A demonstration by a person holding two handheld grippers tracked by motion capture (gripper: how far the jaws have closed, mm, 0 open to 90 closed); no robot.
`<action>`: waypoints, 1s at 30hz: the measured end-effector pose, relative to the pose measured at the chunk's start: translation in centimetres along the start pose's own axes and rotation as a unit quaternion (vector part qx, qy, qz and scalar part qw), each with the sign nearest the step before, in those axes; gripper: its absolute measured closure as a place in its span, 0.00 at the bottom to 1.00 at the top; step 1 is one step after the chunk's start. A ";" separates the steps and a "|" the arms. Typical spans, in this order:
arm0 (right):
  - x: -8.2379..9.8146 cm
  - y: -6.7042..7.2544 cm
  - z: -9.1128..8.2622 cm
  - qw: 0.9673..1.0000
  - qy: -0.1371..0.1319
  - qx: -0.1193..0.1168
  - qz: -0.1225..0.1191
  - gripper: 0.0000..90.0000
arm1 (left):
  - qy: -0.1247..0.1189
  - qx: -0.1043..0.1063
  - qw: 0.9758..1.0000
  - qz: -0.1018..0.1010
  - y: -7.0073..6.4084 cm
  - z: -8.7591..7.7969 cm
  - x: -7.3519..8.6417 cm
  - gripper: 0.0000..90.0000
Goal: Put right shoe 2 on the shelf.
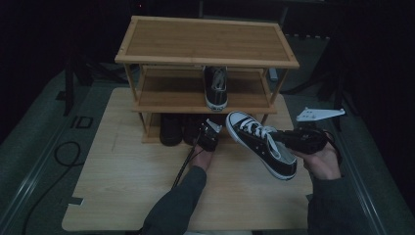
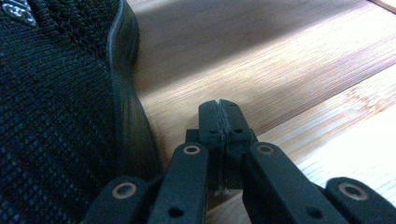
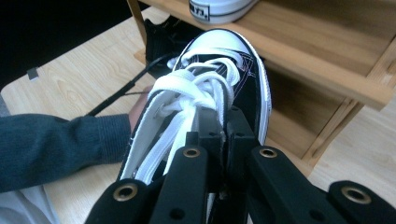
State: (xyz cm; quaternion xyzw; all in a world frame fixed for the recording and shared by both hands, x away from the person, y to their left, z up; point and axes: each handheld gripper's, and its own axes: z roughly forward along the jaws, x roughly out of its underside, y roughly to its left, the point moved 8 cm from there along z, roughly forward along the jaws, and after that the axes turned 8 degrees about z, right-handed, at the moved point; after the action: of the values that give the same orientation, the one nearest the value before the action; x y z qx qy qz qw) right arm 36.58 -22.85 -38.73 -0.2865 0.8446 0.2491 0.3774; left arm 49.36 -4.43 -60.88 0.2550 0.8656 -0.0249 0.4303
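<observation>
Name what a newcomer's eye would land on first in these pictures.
First, the black-and-white sneaker held above the table, clamped in the right hand-held gripper. Behind it stands the wooden shoe rack, its matching sneaker on the middle shelf and dark shoes at the bottom.

Ahead of my left tool (image 1: 209, 131) a three-tier bamboo shoe rack (image 1: 205, 41) stands on the pale wood worktop (image 1: 122, 186). On its middle shelf (image 1: 166, 90), above and just beyond that tool, I see one black sneaker with a white toe cap (image 1: 216, 88), toe pointing my way. On the bottom shelf, to the tool's left, two dark shoes (image 1: 171, 128) sit side by side. In the left gripper view a black knit-mesh shoe (image 2: 56, 107) lies just beside the tool, on its left. Well off to the left of the worktop, a black cable (image 1: 63, 152) loops on the grey-green floor (image 1: 29, 147).
</observation>
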 end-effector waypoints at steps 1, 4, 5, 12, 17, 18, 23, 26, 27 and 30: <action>-0.2 0.1 -0.1 1.000 -0.002 -0.001 -0.001 0.98 | 0.000 0.001 1.000 0.000 0.0 0.0 0.0 0.99; -0.9 0.1 -0.3 1.000 -0.006 0.002 -0.003 0.98 | 0.000 0.000 1.000 0.000 0.0 0.0 0.0 0.99; -1.1 0.1 -0.4 1.000 -0.008 0.002 -0.004 0.98 | 0.000 -0.001 1.000 0.000 0.0 0.0 0.0 0.99; -2.7 -0.5 -0.6 1.000 -0.017 0.018 -0.005 0.98 | 0.000 -0.001 1.000 0.000 0.0 0.0 0.0 0.99; -3.7 -1.7 -0.3 0.999 -0.022 0.034 0.003 0.98 | 0.002 0.000 1.000 0.002 0.0 0.0 0.0 0.99; -3.9 -1.9 -0.2 0.999 -0.023 0.036 0.005 0.98 | 0.002 0.001 1.000 0.003 0.0 0.0 0.0 0.99; -5.1 -3.0 0.8 0.998 -0.027 0.061 0.009 0.98 | 0.002 0.002 1.000 0.002 0.0 0.0 0.0 0.99; -5.8 -3.6 1.7 0.997 -0.028 0.068 0.014 0.98 | 0.002 0.002 1.000 0.002 0.0 0.0 0.0 0.99; -6.1 -3.8 2.0 0.997 -0.030 0.068 0.017 0.98 | 0.002 0.000 1.000 0.005 0.1 0.0 0.0 0.99; -7.0 -4.3 3.1 0.996 -0.037 0.077 0.024 0.98 | 0.002 0.001 1.000 0.005 0.1 0.0 0.0 0.99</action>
State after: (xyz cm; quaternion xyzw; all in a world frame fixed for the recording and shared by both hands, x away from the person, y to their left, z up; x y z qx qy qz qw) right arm 44.84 -21.93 -35.99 -0.2266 0.8533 0.2031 0.4234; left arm 49.36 -4.35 -60.88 0.2599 0.8653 -0.0230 0.4280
